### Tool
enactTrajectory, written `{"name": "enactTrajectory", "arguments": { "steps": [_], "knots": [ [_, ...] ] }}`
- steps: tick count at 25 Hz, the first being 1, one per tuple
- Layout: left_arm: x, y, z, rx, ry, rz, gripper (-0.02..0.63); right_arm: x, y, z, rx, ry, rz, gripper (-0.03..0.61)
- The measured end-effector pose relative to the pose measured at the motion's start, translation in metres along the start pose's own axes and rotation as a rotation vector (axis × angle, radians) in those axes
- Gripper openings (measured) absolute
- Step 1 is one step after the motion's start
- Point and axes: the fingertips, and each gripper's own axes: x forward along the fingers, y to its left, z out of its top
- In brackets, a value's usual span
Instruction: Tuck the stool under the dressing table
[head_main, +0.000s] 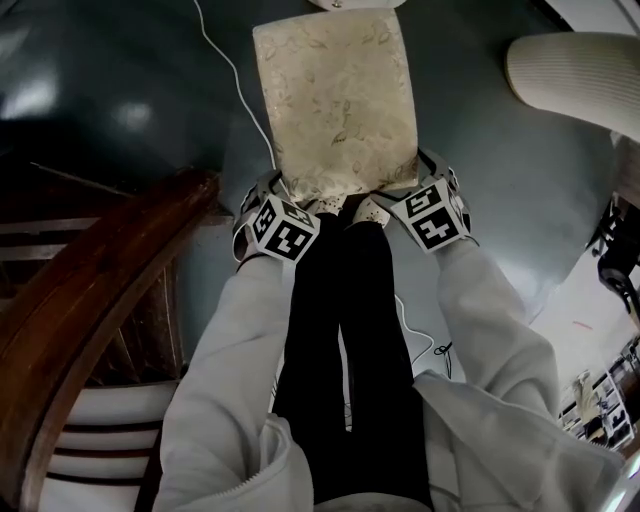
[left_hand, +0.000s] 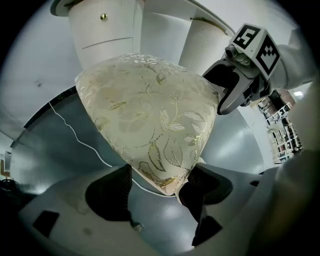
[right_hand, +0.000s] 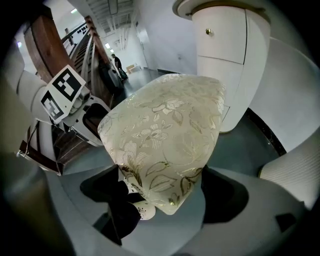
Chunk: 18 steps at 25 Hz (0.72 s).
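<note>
Straddling near corners of upholstered stool (head_main: 335, 100): left gripper (left_hand: 160, 172), right gripper (right_hand: 159, 175) both released. Likely light, fabric slippery; clamp seat edge.

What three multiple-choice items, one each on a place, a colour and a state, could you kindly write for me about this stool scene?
1. Where does the stool stand?
A. On the floor, in front of the dressing table
B. On top of the table
C. Lying on its side

2. What colour is its cushion?
A. Plain red
B. Cream with gold leaves
C. Black

3. How do the jaws of the left gripper stand?
A. Shut on a stool leg
B. Shut with nothing between them
C. Open, around a cushion corner

Answers:
1 A: the head view shows it upright on the dark floor, its far end at the white table.
2 B: both gripper views show cream fabric with gold leaves.
3 C: the left gripper view shows the corner between parted jaws.
</note>
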Motion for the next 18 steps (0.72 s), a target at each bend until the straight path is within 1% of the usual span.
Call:
{"name": "enactTrajectory", "arguments": {
  "steps": [3,8,18],
  "knots": [
    [-0.0005,-0.0002,0.0002,0.004,0.011,0.001,0.350,-0.0011,0.0010,-0.0009,0.007,-0.005,-0.006,0.560],
    [0.0000,0.0007,-0.0011,-0.002,0.005,0.015,0.350,-0.0010,0.0036,0.0005,0.019,-0.026,-0.016,0.540],
    [-0.0022,0.0001,0.0005,0.006,0.035,0.027,0.350,-0.0045,0.0048,-0.0002,0.057,-0.047,-0.047,0.528]
  ]
}}
